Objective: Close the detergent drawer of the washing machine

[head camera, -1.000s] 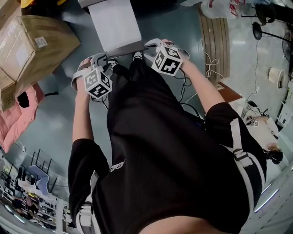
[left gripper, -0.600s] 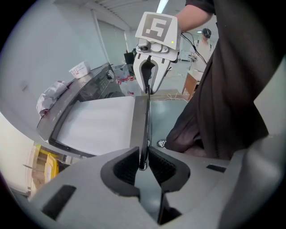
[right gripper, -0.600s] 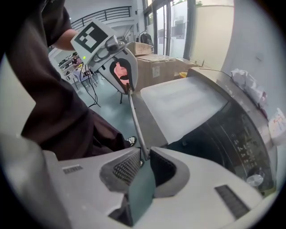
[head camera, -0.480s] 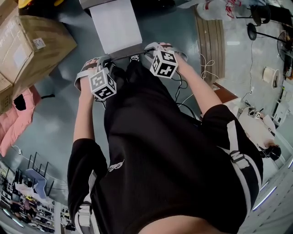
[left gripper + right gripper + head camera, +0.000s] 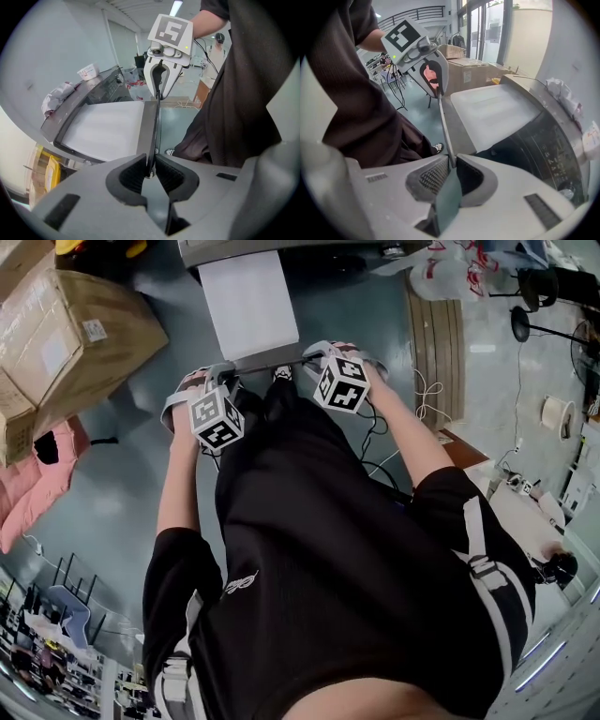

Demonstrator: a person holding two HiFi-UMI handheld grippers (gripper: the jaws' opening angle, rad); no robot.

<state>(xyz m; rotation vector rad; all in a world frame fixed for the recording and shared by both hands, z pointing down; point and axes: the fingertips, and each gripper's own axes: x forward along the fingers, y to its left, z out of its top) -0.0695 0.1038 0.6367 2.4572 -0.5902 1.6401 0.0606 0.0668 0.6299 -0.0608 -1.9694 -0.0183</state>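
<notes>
The washing machine's white drawer panel point(image 5: 248, 301) sticks out toward me, ending in a thin grey front edge point(image 5: 150, 126). My left gripper point(image 5: 151, 172) is shut on the left end of that edge, its ribbed pads pressed on both faces. On the right end, the jaws of my right gripper point(image 5: 452, 166) are closing, and the edge is pinched between the pads. In the head view the left gripper point(image 5: 225, 367) and right gripper point(image 5: 309, 351) sit side by side at the edge. Each gripper view shows the other gripper, the right gripper point(image 5: 159, 96) and the left gripper point(image 5: 438, 93), farther along the edge.
The machine's dark control panel point(image 5: 548, 145) runs behind the drawer, with a crumpled bag point(image 5: 58, 98) and a cup point(image 5: 88, 71) on top. Cardboard boxes point(image 5: 66, 334) and pink cloth point(image 5: 37, 474) lie left. A wooden pallet point(image 5: 441, 324) and cables point(image 5: 384, 442) lie right. My legs stand close below.
Both grippers have stayed at the panel's front edge. The scene has slid a little in the head view. I see no clear movement of the panel.
</notes>
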